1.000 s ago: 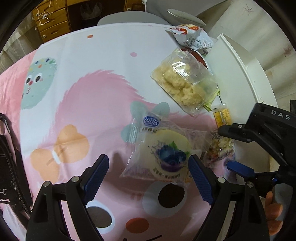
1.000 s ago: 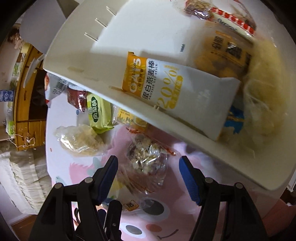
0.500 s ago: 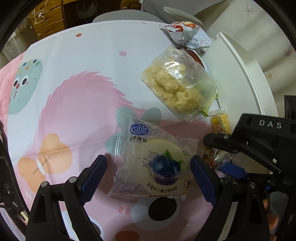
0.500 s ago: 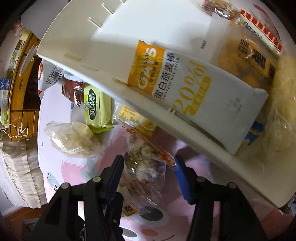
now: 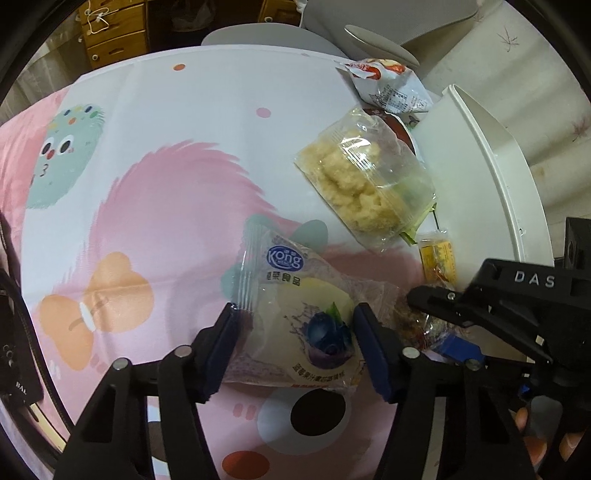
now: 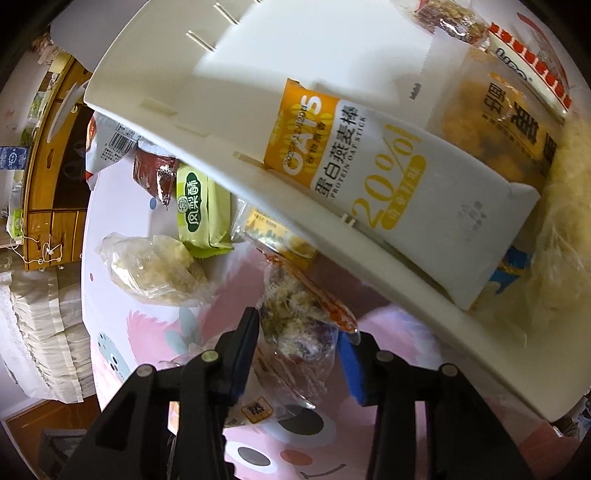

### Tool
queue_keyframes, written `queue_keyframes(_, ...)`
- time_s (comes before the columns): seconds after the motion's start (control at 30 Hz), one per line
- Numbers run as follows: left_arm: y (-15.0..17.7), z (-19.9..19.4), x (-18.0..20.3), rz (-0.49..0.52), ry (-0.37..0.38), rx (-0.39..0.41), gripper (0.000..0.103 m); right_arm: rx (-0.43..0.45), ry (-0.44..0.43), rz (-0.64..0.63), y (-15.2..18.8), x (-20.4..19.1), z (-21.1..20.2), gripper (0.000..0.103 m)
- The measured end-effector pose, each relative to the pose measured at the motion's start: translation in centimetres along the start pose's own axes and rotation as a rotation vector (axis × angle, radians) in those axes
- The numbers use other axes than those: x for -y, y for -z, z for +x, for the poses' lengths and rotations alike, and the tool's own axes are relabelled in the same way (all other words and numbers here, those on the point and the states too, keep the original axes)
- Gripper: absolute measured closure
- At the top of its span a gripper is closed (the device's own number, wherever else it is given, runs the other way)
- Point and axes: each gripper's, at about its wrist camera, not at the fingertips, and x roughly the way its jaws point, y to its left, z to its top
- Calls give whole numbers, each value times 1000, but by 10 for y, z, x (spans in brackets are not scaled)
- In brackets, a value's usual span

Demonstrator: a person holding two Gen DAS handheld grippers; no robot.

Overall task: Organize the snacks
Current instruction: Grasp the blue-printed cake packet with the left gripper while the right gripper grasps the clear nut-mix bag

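My left gripper (image 5: 295, 343) has its jaws around a blueberry cake packet (image 5: 295, 325) lying on the cartoon tablecloth (image 5: 155, 166); the pads touch its sides. My right gripper (image 6: 299, 354) has its jaws around a clear nut-cluster packet (image 6: 295, 321) beside the white tray (image 6: 388, 254); it also shows in the left wrist view (image 5: 439, 332). The tray holds an oat stick packet (image 6: 388, 192) and several other snacks.
A clear bag of yellow puffs (image 5: 362, 181), a green pastry packet (image 6: 199, 210), a dark red packet (image 6: 153, 170), a small yellow packet (image 5: 437, 258) and a white-red bag (image 5: 388, 88) lie by the tray. Wooden drawers (image 5: 110, 33) stand behind.
Both grippers moved forward and down over their packets and narrowed from wide open until the jaws sit against the blueberry cake and the nut-cluster packet.
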Motion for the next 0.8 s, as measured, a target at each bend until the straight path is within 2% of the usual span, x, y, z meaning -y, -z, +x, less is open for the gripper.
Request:
queue_keyframes(0.13, 3, -9, -3, -5, 3, 10, 55, -7, -1, 8, 4, 7, -4, 61)
queue_keyframes(0.4, 14, -41, -7, -15, -1, 46, 67, -23, -14, -36, 23, 12, -15, 62)
queue_keyframes(0.8, 56, -104, -22, -37, 21, 140, 68, -25, -30, -102, 65, 28, -43, 62)
